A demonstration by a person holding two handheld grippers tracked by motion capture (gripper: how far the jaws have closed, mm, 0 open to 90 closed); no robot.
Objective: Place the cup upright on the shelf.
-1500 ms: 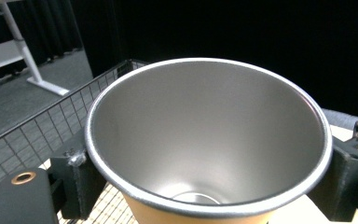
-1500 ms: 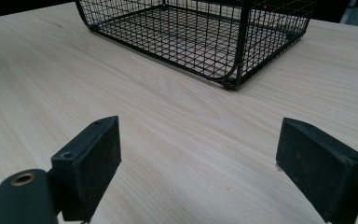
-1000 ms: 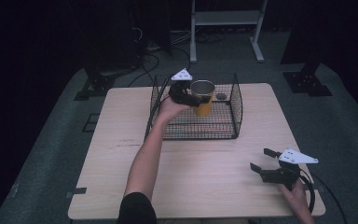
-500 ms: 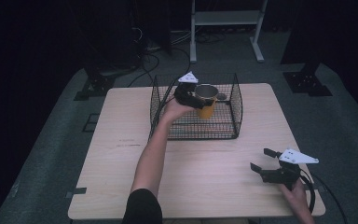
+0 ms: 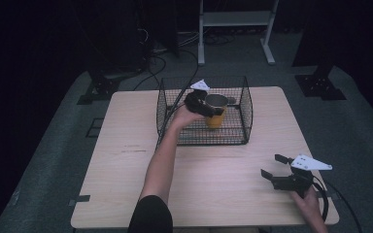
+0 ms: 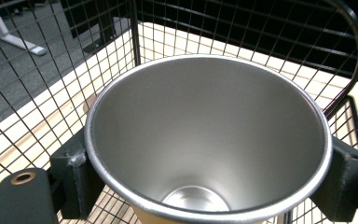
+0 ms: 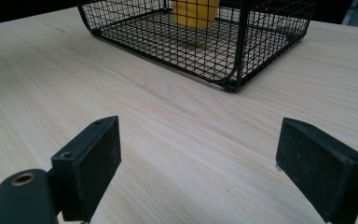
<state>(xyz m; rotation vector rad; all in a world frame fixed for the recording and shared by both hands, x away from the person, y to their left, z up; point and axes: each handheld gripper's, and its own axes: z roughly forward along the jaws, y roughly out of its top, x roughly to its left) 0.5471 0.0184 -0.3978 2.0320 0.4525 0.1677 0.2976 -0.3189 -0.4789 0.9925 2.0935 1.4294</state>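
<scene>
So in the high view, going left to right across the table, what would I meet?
Bare table → forearm → left tool gripping the yellow cup inside the wire basket → right tool, open, over the table's right end.

We count one wooden table [image 5: 126, 160], which takes up the middle of the high view. On it, a little above the frame's centre, stands one black wire basket [image 5: 245, 109], and inside that basket we see one cup [image 5: 215, 110], yellow outside and bare metal inside. We count two grippers: the left gripper [image 5: 209, 108] at the cup, near the centre of the frame, and the right gripper [image 5: 276, 166] at the lower right. Each has two black jaws, four in all. Two forearms enter from the bottom edge. At the top centre, on the floor, we see one white frame stand [image 5: 235, 19].
</scene>
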